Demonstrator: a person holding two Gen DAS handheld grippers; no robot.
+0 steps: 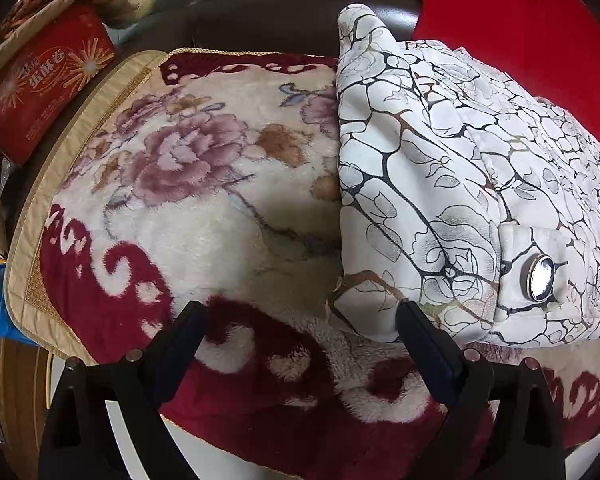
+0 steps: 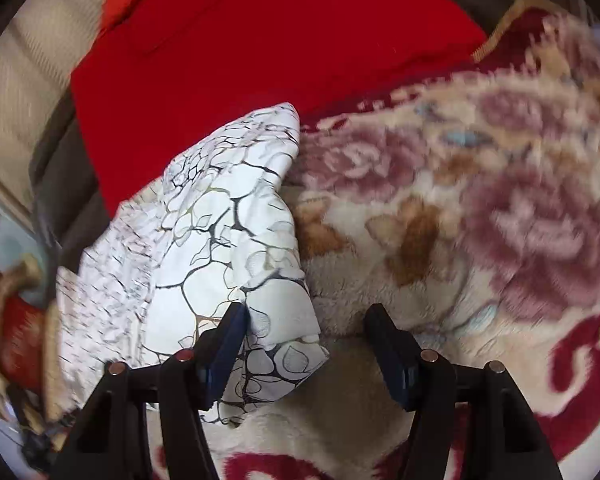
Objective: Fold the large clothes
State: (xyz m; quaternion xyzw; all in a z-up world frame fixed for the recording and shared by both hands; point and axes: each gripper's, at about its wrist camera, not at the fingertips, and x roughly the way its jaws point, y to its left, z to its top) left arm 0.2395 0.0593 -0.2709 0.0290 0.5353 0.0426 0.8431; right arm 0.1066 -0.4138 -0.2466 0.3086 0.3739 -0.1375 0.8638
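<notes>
the white coat (image 1: 440, 168) lies on the flower blanket (image 1: 204, 184). both grabbers hang over its edge with fingers spread, the left gripper (image 1: 300, 320) and right gripper (image 2: 304, 320), holding nothing, likely ready to pinch and fold.

Smooth cloth jacket (image 1: 440, 184), plush blanket (image 1: 204, 200)

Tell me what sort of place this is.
Most likely a home living room: a plush floral blanket spread over a dark leather sofa, a red snack box alongside, and a white patterned jacket lying on the blanket.
</notes>
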